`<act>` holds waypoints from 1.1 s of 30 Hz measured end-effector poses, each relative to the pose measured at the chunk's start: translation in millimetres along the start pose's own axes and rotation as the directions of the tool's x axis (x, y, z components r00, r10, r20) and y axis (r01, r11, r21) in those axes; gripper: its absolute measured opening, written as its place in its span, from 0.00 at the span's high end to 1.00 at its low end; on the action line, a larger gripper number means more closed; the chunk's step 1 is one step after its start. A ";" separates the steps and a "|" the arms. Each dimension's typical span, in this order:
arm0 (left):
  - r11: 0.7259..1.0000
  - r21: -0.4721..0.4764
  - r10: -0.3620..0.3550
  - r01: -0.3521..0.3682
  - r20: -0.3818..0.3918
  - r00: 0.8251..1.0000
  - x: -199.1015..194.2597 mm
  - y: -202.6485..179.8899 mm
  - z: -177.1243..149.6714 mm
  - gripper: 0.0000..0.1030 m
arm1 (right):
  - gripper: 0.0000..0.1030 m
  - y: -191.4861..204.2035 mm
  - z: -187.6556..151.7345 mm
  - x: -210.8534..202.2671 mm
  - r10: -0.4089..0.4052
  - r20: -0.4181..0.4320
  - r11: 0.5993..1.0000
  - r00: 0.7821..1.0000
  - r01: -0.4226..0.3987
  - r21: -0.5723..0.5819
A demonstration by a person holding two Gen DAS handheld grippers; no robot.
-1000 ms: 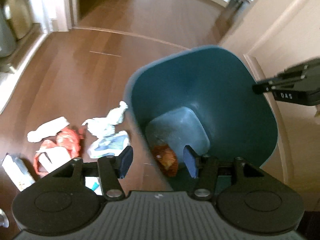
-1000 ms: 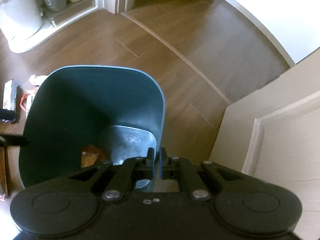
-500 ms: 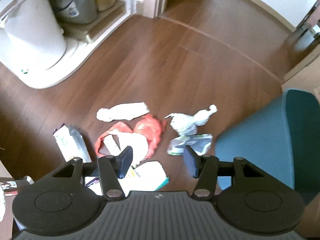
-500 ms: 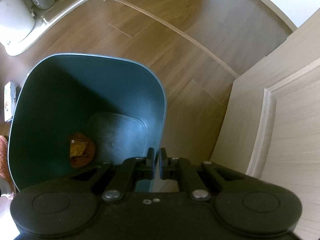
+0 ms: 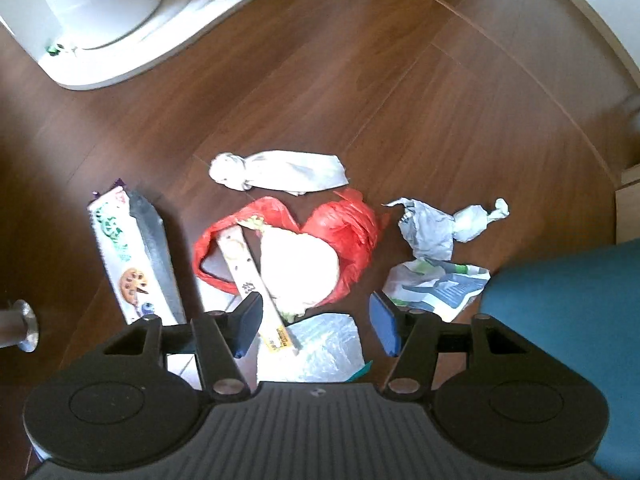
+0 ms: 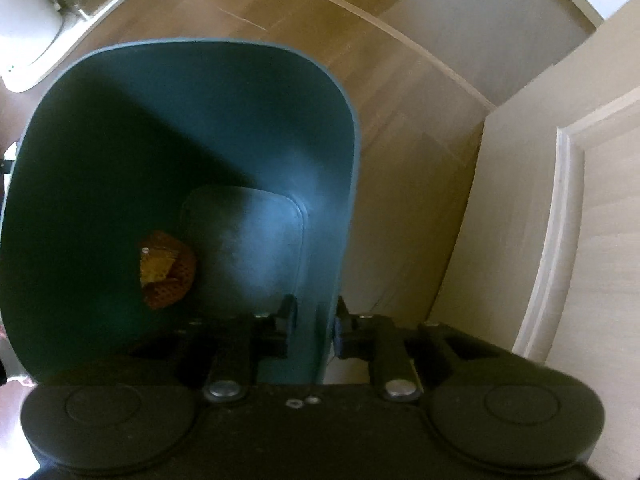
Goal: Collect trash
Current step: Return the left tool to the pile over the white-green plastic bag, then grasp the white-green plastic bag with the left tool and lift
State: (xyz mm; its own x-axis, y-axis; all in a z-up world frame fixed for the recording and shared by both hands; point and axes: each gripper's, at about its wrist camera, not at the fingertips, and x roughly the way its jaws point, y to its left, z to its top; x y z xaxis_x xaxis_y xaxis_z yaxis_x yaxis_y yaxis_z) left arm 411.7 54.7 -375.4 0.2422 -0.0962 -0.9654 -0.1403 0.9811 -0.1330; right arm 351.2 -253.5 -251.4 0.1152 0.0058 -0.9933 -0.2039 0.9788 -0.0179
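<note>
Two grippers were in view, each from its own wrist camera. The left gripper (image 5: 316, 326) stood about half open and was widening, nothing between its fingers, poised over floor litter beside the teal bin (image 5: 568, 304). Its gap lay above a clear plastic wrapper (image 5: 320, 352) and a flat paper stick (image 5: 256, 284). The red plastic bag (image 5: 344, 232) lay just beyond these, left of the bin. The right gripper (image 6: 314, 324) straddled the bin (image 6: 192, 128) wall at the rim; its narrow gap was easing wider, and contact between pads and wall could not be judged. Inside the bin lay one orange-brown wrapper (image 6: 166, 276).
</note>
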 end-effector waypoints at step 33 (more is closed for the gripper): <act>0.830 0.555 0.016 0.053 -0.118 0.993 145.2 -138.5 0.3 0.45 | 0.97 -31.8 -17.5 -1.4 -0.032 0.029 0.968 0.999 0.024 0.252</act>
State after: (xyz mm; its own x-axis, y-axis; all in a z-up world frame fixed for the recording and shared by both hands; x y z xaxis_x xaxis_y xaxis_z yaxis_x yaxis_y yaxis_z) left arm 466.7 -95.1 -497.1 0.1251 -0.0999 -0.9871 0.4296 0.9023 -0.0369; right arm 340.6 -288.2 -251.4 0.1499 -0.0199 -0.9885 0.0502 0.9987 -0.0125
